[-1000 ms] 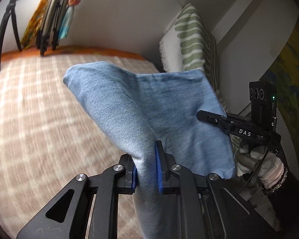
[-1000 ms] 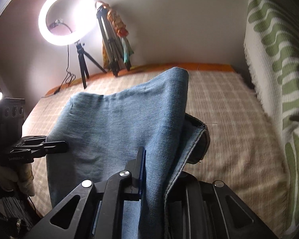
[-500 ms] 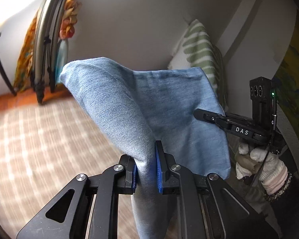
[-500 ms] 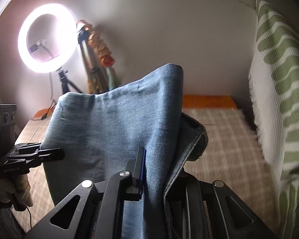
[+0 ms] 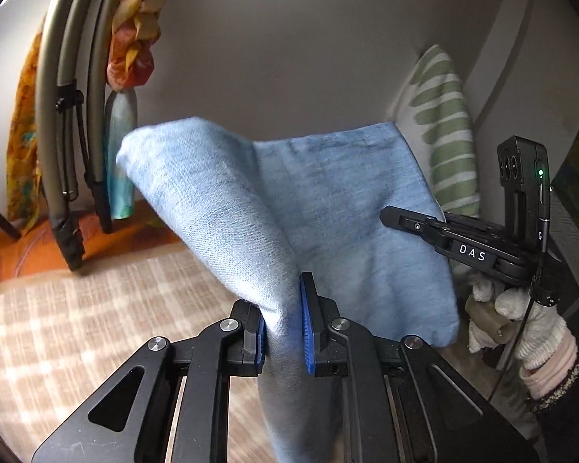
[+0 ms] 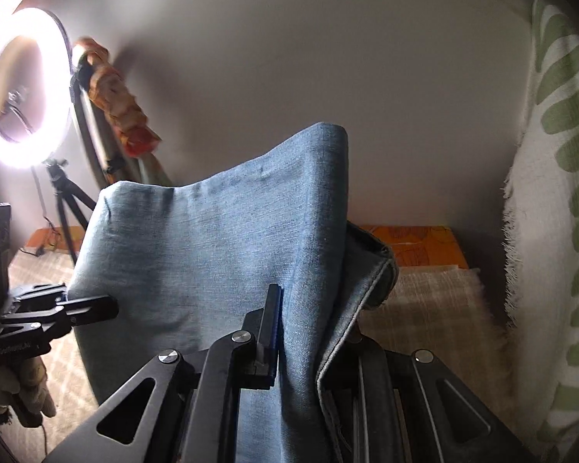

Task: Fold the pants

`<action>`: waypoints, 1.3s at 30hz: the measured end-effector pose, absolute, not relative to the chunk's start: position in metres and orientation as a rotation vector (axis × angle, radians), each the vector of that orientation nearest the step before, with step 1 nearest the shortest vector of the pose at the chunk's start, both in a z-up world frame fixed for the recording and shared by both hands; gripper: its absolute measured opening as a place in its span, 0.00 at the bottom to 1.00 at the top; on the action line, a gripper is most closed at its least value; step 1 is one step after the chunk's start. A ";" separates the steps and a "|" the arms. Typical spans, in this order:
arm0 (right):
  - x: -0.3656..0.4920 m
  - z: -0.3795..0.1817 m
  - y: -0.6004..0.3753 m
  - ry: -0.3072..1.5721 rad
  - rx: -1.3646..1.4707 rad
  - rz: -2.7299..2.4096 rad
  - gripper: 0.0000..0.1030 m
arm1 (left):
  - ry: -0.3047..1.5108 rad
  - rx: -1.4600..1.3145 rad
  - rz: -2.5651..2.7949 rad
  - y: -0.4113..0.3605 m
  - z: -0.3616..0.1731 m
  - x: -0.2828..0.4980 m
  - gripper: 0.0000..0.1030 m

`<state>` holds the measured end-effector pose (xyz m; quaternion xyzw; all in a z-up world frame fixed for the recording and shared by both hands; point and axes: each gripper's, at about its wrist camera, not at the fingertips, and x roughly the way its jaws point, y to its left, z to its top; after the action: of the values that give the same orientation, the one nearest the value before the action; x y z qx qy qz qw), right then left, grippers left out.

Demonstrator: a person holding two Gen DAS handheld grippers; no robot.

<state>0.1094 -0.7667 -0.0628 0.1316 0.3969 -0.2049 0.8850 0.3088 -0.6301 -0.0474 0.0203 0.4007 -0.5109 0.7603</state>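
The light blue denim pants [image 5: 328,208] hang folded between my two grippers, lifted above the bed. My left gripper [image 5: 283,328] is shut on a bunched fold of the pants. My right gripper [image 6: 305,332] is shut on the other end of the pants [image 6: 212,254], with a dark hemmed edge [image 6: 370,293] draped over its right finger, which is hidden. In the left wrist view the right gripper [image 5: 390,218] shows at the right edge of the cloth. In the right wrist view the left gripper [image 6: 108,305] shows at the left edge of the cloth.
A beige checked bedspread [image 5: 77,328] covers the bed below. A green-striped white pillow [image 6: 559,212] leans at the right. A lit ring light on a tripod [image 6: 23,88] and folded stands with colourful cloth [image 5: 127,50] stand by the grey wall.
Both grippers have risen and tilted up with the pants; the bed has dropped lower in both views and the wall fills more of them. The grips have not changed.
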 end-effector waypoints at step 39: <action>0.080 -0.046 -0.721 0.852 0.230 -0.636 0.82 | 0.790 0.244 -0.923 -0.584 -0.012 0.278 0.67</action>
<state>0.0804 -0.7213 -0.0462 0.1095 0.4051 -0.3024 0.8558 0.2784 -0.5844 -0.0118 0.1142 0.3702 -0.4325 0.8141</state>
